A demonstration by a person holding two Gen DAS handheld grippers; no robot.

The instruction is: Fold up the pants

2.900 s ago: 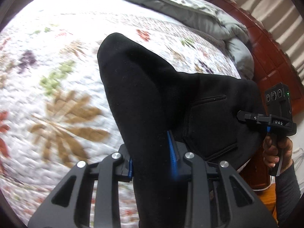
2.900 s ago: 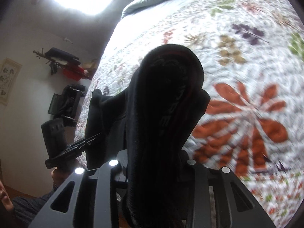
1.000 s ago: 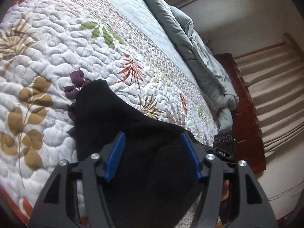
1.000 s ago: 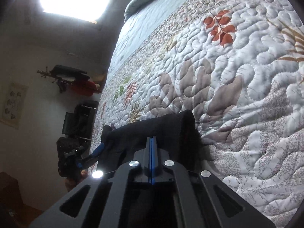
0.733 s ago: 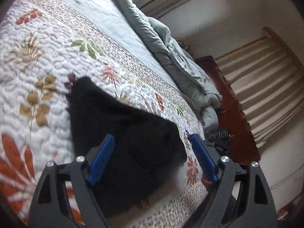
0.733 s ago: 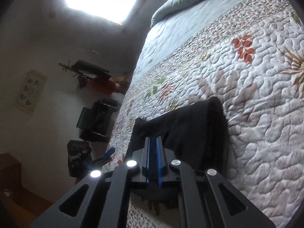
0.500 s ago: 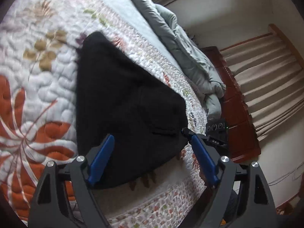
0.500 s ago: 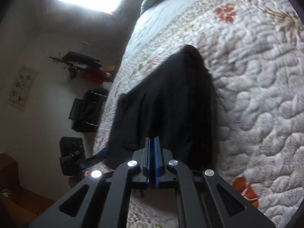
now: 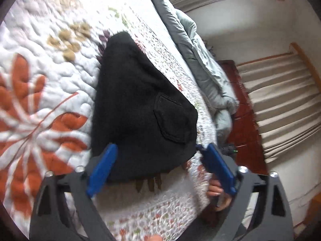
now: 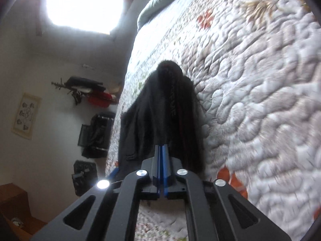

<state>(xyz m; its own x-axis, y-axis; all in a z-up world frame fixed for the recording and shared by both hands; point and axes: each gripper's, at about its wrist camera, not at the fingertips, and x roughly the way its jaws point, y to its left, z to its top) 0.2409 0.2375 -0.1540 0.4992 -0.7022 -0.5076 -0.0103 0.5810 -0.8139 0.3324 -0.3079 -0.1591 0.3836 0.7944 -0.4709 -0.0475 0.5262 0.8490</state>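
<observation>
The black pants (image 9: 140, 100) lie folded in a flat bundle on the flowered quilt (image 9: 40, 80), back pocket facing up. My left gripper (image 9: 156, 148) hovers at the bundle's near edge. Its jaws are opening wide, and the blue pads (image 9: 102, 166) touch no cloth. In the right wrist view the pants (image 10: 166, 108) lie just beyond my right gripper (image 10: 161, 146). Its jaws are opening to a narrow slit, with nothing between the pads. A blue finger of the left gripper (image 10: 114, 170) shows at the bundle's left side.
A crumpled grey duvet (image 9: 200, 60) lies along the far side of the bed, with a dark wooden frame (image 9: 240, 100) and a curtain (image 9: 280, 100) beyond. Black bags (image 10: 96, 134) stand against the wall beside the bed. A hand (image 9: 216, 192) shows past the bed's edge.
The pants, held up by both grippers earlier, now lie folded on the quilt. Both grippers have let go and drawn back toward the bed's edge; the left jaws have spread wider.
</observation>
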